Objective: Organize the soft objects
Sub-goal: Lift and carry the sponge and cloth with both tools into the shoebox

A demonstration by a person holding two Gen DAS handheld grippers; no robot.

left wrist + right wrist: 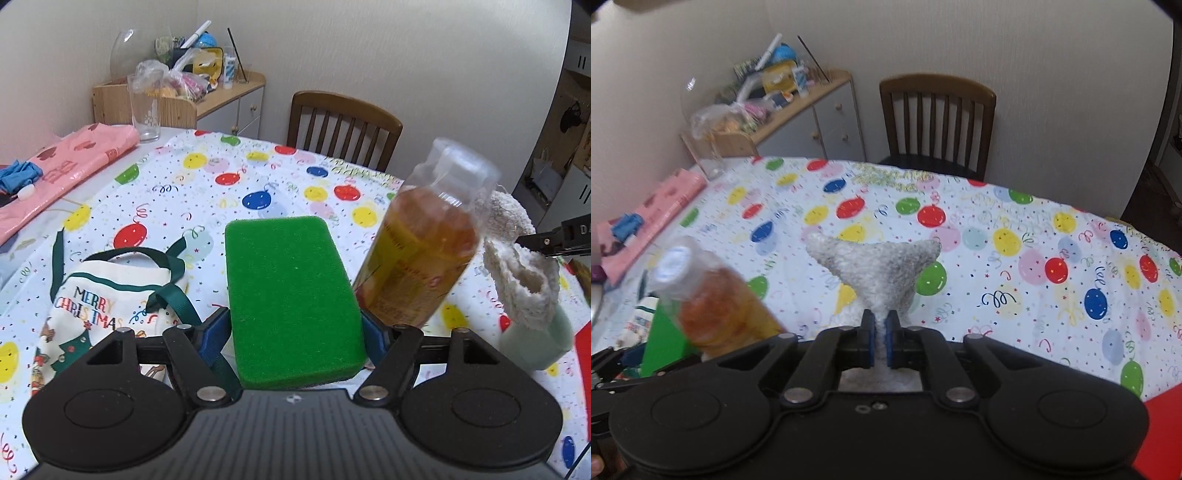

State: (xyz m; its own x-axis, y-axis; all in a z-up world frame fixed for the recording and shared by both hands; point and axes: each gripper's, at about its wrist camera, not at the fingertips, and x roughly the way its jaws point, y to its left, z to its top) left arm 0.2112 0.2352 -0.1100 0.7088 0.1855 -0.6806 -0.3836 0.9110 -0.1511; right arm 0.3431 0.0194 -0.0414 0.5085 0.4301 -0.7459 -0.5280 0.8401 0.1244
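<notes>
The green sponge (291,302) was held between the jaws of the left gripper (295,332), which were clamped on its two long sides, and it was seen raised clear of the balloon-print surface (207,192). The fuzzy white sock (875,273) was pinched in the right gripper (881,339), whose jaws were pressed nearly together on the fabric, the loose end fanning out ahead of them. A bottle (421,236) of amber liquid was seen tilted and blurred between the two grippers; whether it was falling or only leaning could not be told from these views. A Christmas bag (110,302) lay on the surface just left of the sponge and was judged a likely place for the soft things. For the step to be done well, both items should be carried high enough for the hanging sock to pass the bottle, the bag's mouth should be approached from above, and each grip should be released only once its item is well inside.
</notes>
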